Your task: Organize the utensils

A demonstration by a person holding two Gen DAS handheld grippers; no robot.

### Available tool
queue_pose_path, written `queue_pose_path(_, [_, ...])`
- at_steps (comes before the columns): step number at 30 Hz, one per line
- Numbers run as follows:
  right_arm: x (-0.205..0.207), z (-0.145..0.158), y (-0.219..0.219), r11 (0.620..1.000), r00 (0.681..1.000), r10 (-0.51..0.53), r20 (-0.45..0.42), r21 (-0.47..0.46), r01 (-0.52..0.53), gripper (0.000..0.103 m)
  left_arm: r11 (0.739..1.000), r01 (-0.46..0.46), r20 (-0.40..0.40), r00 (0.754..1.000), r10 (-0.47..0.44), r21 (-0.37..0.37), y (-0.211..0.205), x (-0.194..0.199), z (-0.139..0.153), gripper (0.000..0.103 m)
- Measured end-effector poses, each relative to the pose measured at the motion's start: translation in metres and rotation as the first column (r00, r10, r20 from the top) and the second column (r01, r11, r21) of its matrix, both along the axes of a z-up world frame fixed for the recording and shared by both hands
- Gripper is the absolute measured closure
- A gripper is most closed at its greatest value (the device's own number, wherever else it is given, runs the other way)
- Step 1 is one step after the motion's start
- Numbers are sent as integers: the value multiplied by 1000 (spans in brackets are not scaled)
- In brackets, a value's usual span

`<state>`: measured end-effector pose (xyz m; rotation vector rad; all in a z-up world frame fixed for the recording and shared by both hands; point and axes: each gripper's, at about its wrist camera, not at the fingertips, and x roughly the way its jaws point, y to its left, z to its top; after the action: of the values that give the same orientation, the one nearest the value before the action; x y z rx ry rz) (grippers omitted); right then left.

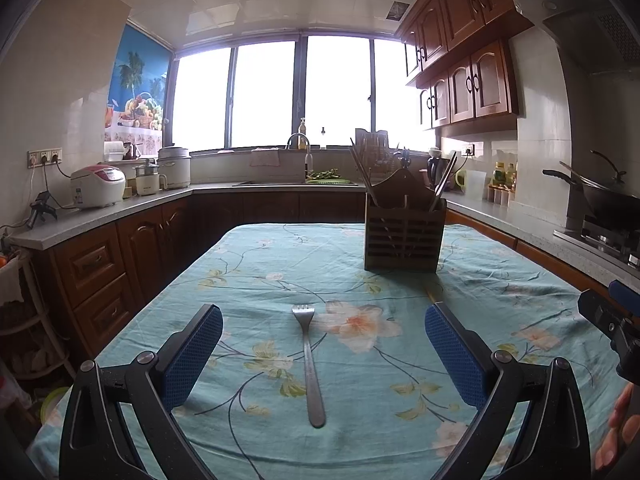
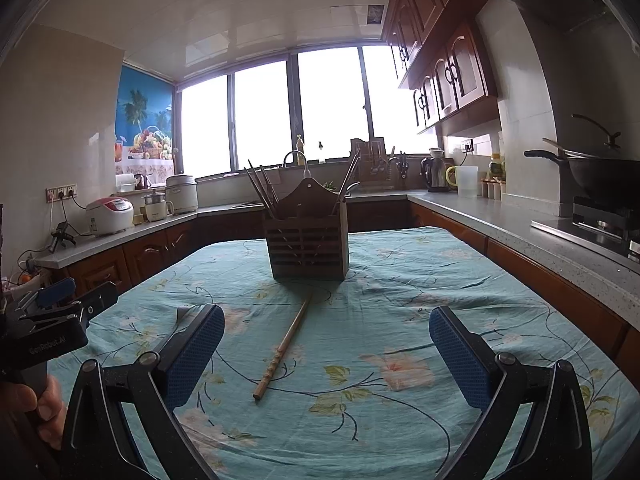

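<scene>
A metal fork (image 1: 309,364) lies on the floral tablecloth (image 1: 280,272), tines pointing away, between the fingers of my open, empty left gripper (image 1: 324,354). A wooden chopstick (image 2: 283,348) lies on the cloth (image 2: 400,272) in the right wrist view, just left of centre between the fingers of my open, empty right gripper (image 2: 326,354). A brown slatted utensil holder (image 1: 404,236) with several chopsticks stands farther back on the table; it also shows in the right wrist view (image 2: 307,246). The fork's tines (image 2: 182,312) peek out beside the right gripper's left finger.
Kitchen counters wrap around the table, with a rice cooker (image 1: 98,186) on the left, a sink (image 1: 296,180) at the back and a wok on the stove (image 1: 604,200) on the right. The right gripper (image 1: 612,320) shows at the right edge of the left view, the left gripper (image 2: 48,320) at the left edge of the right view.
</scene>
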<state>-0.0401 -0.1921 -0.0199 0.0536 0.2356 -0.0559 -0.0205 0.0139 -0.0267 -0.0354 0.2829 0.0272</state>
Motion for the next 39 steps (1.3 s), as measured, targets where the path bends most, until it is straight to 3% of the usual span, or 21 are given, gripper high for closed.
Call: queue_pose_path(39, [1, 7, 2, 999, 1000, 19, 9, 27, -20, 0, 1000, 8, 10, 1000, -8, -2, -9, -4, 0, 1])
